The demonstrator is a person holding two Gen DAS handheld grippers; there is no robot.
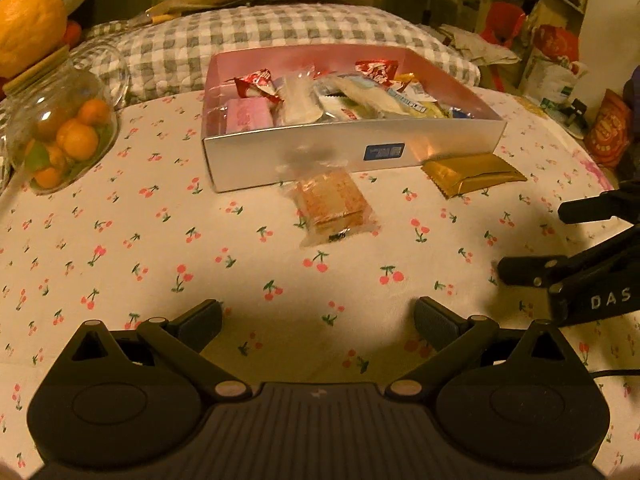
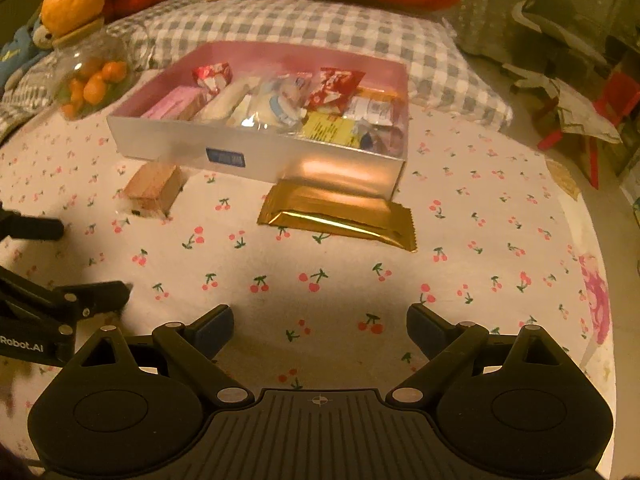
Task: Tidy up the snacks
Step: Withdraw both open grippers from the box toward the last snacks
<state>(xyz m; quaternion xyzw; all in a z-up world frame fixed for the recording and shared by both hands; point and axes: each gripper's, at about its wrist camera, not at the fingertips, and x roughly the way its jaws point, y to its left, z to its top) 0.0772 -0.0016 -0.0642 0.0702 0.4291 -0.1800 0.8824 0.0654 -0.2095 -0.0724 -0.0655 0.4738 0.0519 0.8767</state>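
A silver box [image 1: 320,156] with a pink inside holds several wrapped snacks; it also shows in the right wrist view [image 2: 260,160]. On the cherry-print cloth in front of it lie a clear-wrapped pastry [image 1: 332,206] [image 2: 154,190] and a gold foil packet [image 1: 472,178] [image 2: 340,216]. My left gripper [image 1: 318,322] is open and empty, a little short of the pastry. My right gripper [image 2: 320,326] is open and empty, short of the gold packet. Each gripper shows at the edge of the other's view [image 1: 532,240] [image 2: 94,260].
A glass jar of small oranges [image 1: 60,132] [image 2: 90,80] stands at the left. A checked cushion [image 1: 260,40] lies behind the box. Plush toys [image 2: 72,0] and clutter sit beyond the table's round edge [image 2: 600,280].
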